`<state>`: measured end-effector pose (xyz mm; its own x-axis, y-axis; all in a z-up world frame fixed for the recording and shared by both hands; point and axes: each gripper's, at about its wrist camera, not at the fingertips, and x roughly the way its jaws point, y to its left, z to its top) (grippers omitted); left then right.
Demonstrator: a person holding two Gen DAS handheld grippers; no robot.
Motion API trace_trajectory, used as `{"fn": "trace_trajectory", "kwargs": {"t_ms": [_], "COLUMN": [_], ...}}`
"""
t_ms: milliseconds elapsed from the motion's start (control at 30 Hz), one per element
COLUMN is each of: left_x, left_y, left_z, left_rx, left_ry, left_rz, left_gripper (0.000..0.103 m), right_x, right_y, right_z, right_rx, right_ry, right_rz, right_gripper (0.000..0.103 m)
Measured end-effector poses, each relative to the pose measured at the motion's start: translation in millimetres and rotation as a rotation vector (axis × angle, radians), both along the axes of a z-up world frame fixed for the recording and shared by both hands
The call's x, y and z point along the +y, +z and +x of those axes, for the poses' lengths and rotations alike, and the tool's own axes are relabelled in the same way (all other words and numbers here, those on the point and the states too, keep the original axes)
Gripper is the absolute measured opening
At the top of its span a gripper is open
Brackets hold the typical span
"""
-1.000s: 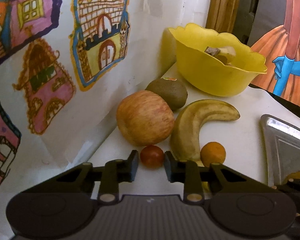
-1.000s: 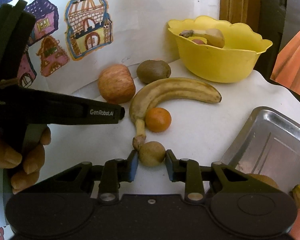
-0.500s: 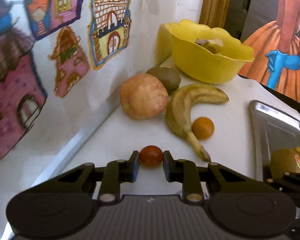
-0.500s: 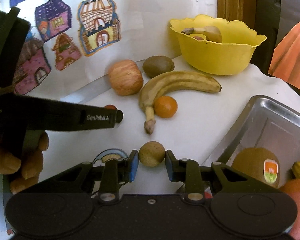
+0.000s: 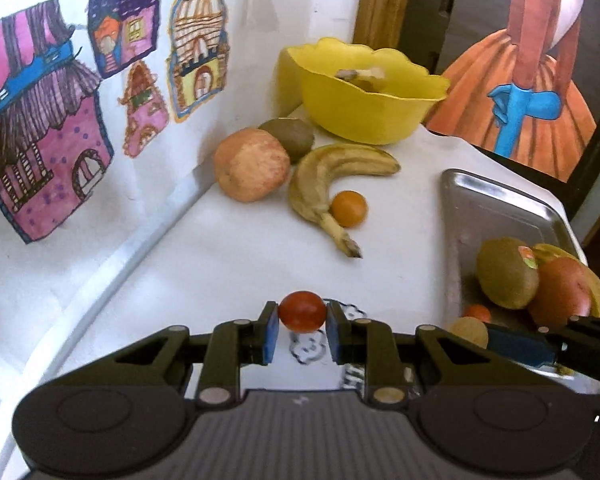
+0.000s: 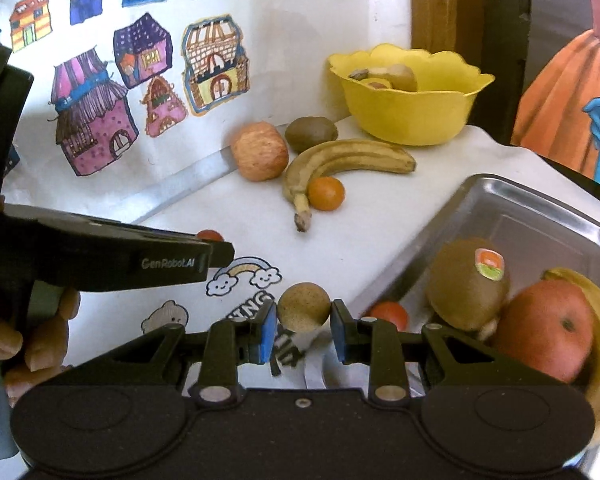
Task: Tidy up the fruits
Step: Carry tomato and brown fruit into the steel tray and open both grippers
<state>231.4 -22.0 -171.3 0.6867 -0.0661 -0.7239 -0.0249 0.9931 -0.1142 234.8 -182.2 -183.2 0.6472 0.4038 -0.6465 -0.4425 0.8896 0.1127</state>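
Though blurred, "GenRobot.AI" along left gripper [image 6: 217,246]

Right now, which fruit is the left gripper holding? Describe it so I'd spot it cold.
Start at the scalloped yellow plastic bowl by the wall, then come forward past the browning banana. The left gripper pinches a small glossy red tomato-like fruit, redder and darker than the small round orange fruit beside the banana.

Both wrist views low over the table, facing the wall, sharing yellow bowl [image 5: 370,92] and banana [image 6: 340,162]
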Motion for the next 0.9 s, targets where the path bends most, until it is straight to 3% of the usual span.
{"fn": "trace_trajectory", "kwargs": {"t_ms": [433, 900], "left_x": [-57.0, -116.3], "left_y": [15.7, 3.4], "left_z": [-10.3, -10.5], "left_rx": [-0.021, 0.030], "left_ry": [-0.080, -0.134], "left_rz": [-0.023, -0.031], "left_gripper": [0.028, 0.028], "right_x": [-63.2, -115.4], "right_y": [15.3, 6.2], "right_z": [-31.2, -37.7], "right_rx": [-0.020, 0.009], "right_ry": [-0.109, -0.130], "right_rz": [-0.009, -0.011], "right_gripper": [0.031, 0.031]}}
